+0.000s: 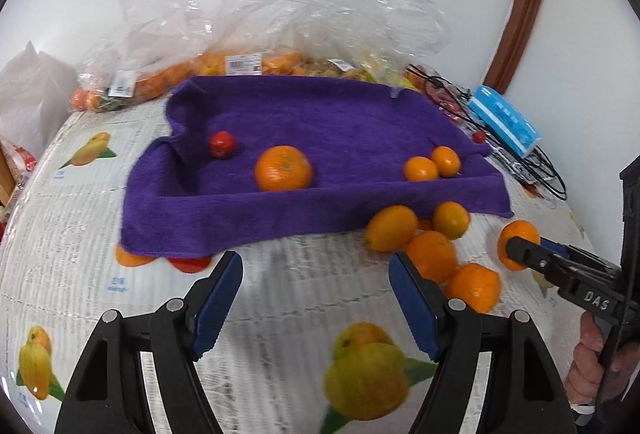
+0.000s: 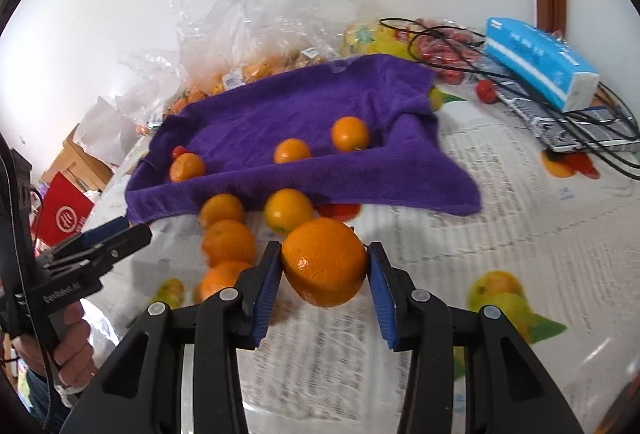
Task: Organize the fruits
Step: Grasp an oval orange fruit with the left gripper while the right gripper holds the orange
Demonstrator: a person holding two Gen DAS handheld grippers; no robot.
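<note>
Orange [image 2: 324, 262] clamped between right gripper [image 2: 323, 266] pads; left gripper [image 1: 316, 298] gapes, holding nothing. Recommend clearing the purple towel [image 2: 304, 161] rim, then releasing gently beside the small oranges there.

A cloth [image 2: 304, 137] lies on the tabletop [image 2: 460, 234] with three oranges [image 2: 292, 150] on it. Before its near edge lies a cluster of loose oranges [image 2: 228, 242]. Behind it sit bags of fruit [image 2: 248, 69]; to its right, a tissue pack [image 2: 540, 61].
</note>
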